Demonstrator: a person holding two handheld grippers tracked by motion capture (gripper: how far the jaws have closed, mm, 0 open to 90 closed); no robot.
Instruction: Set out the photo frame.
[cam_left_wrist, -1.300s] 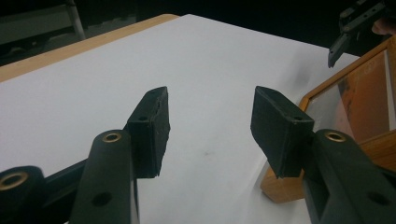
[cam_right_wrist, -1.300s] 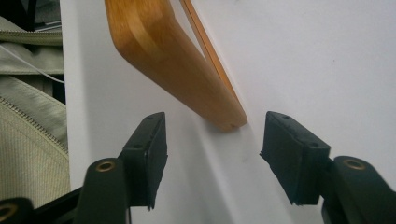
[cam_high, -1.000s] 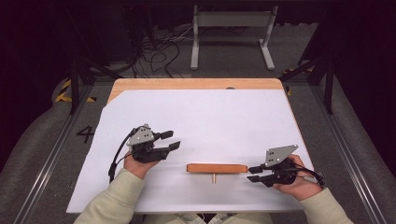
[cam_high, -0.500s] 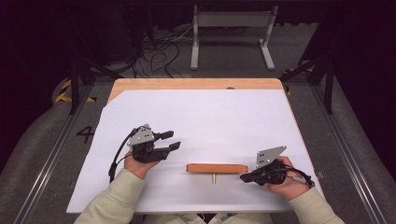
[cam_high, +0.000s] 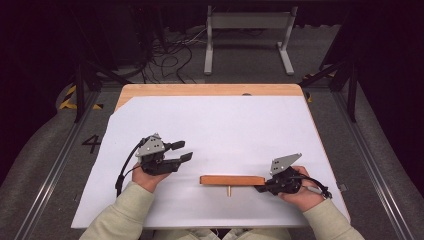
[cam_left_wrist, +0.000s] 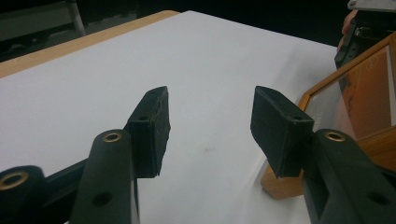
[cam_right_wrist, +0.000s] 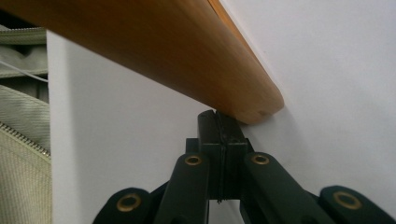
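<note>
**Closed tool nudging a wooden frame**

A person is working at a white-covered counter (cam_high: 215, 125). Left of the wooden frame (cam_high: 232, 180), the left tool (cam_high: 182, 151) is hovering released, jaws apart around nothing. The frame is lying near the counter's front edge, a small peg (cam_high: 229, 191) just before it. At the frame's right end, the right tool (cam_high: 261, 188) is pressing, clenched empty. Next probably calls for pushing or lifting; nothing is blocking.

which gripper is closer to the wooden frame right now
Right. The right gripper sits shut with its tips at the wooden frame's right end; the left gripper stands open, up and off its left end.
</note>
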